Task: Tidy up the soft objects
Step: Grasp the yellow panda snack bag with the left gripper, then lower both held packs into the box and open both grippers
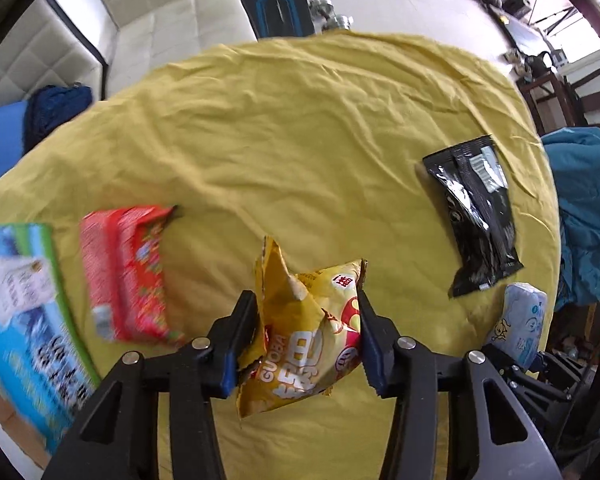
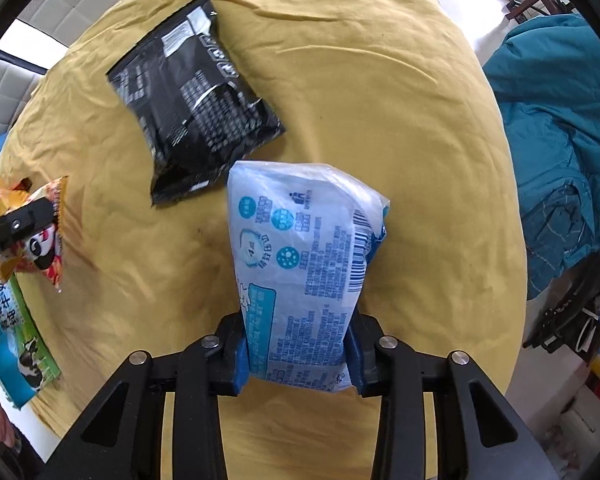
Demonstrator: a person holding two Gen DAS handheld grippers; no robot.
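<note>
My left gripper (image 1: 306,320) is clamped on a crumpled yellow snack bag (image 1: 304,332), its blue pads pressing both sides; the bag's lower end hangs past my fingers over the yellow cloth (image 1: 280,140). My right gripper (image 2: 298,344) is closed around a pale blue tissue pack (image 2: 300,264), which hides most of both pads and the cloth straight ahead.

The red packet (image 1: 124,272) and the blue-green carton (image 1: 20,312) are smeared with blur in the left view, and the carton is cut off by the edge. The red packet shows only there. The right view picks up the carton (image 2: 8,328) at its left margin, partly cropped, and shows the snack bag's panda face (image 2: 40,240), which the left view does not.

The black pouch (image 1: 474,216) lies flat on the cloth; in the right view its print (image 2: 192,100) is too small to read, and the tissue pack covers its near corner.
</note>
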